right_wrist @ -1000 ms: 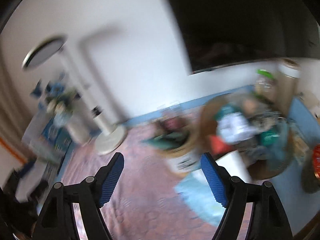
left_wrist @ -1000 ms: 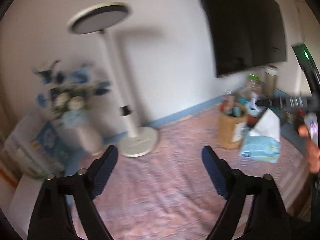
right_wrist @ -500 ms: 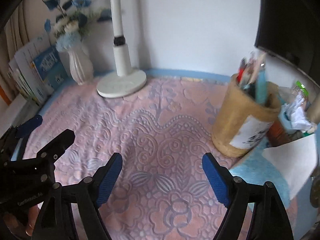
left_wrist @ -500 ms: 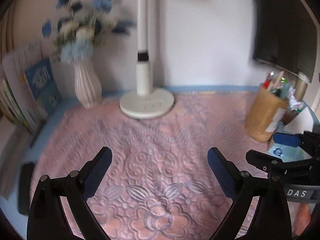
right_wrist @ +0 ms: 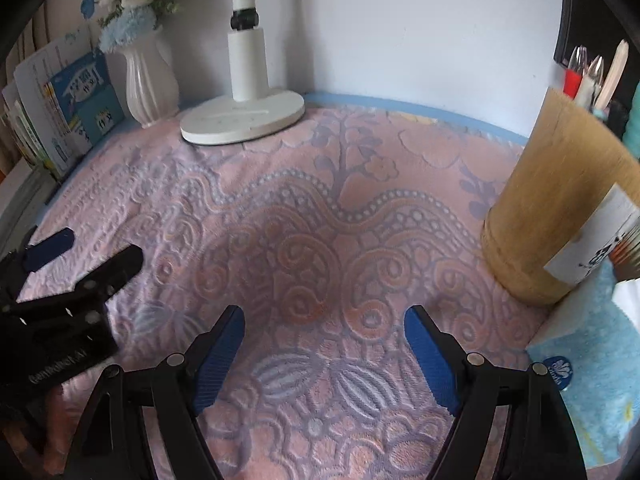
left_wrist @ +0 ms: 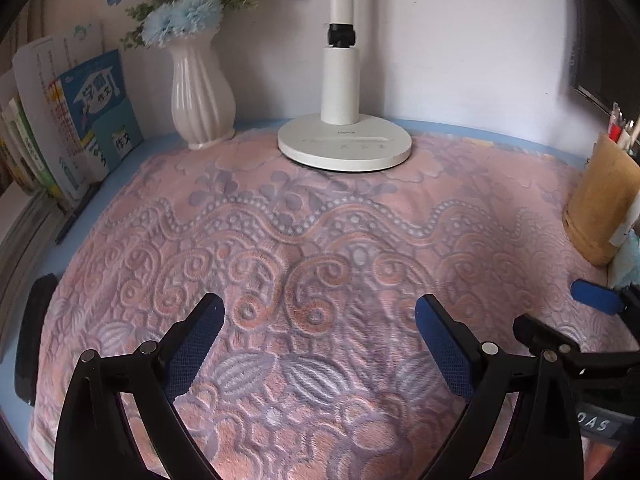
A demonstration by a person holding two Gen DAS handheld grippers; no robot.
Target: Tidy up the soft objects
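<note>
A pink embossed blanket (left_wrist: 320, 240) lies spread flat across the desk, filling the middle of both wrist views. The left gripper (left_wrist: 320, 344) hangs over the blanket's near half with its jaws spread wide and nothing between them; the blanket runs from beneath its blue pads (left_wrist: 196, 344) out toward 12 o'clock. The right gripper (right_wrist: 324, 352) is likewise spread and empty above the same cloth, with the left one showing at its 9 o'clock. At 12 o'clock from the left gripper a white lamp base (left_wrist: 344, 146) sits on the blanket's far edge, a ribbed white vase (left_wrist: 202, 96) at 11 o'clock. A tan pen cup (right_wrist: 556, 208) stands at 2 o'clock from the right gripper, a blue tissue pack (right_wrist: 592, 380) at 3 o'clock.
</note>
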